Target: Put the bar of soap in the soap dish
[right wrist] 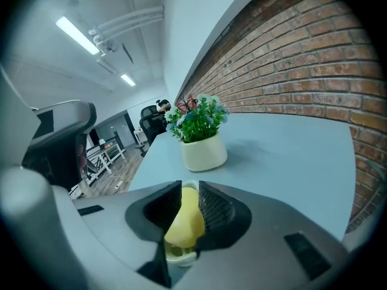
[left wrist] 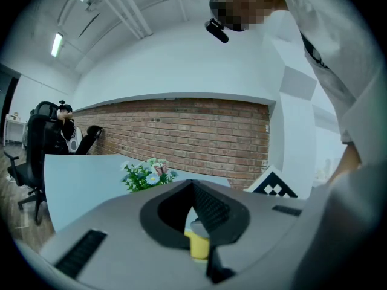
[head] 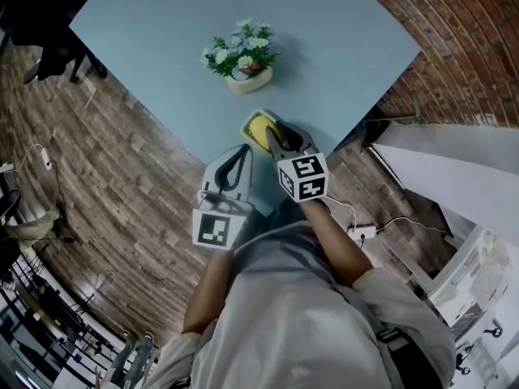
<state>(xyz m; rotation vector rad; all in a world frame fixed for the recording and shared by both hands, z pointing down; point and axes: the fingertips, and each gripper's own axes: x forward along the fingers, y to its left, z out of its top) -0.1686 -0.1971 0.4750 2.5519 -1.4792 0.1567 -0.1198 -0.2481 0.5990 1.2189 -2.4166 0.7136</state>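
From the head we see our right gripper (head: 272,138) over the yellow bar of soap (head: 258,126) near the table's (head: 340,47) edge, while the left gripper (head: 242,154) view shows its jaws pressed together, empty and aside, and the right gripper view shows jaws clamping the soap directly above the pale soap dish (right wrist: 177,256), seemingly for lowering in.

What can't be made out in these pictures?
- Pale soap dish: right gripper view, mostly under the yellow bar of soap; head view, under the right hand-held gripper.
- Whether soap rests in dish: jaws hide contact.
- Distant seated person: too small.
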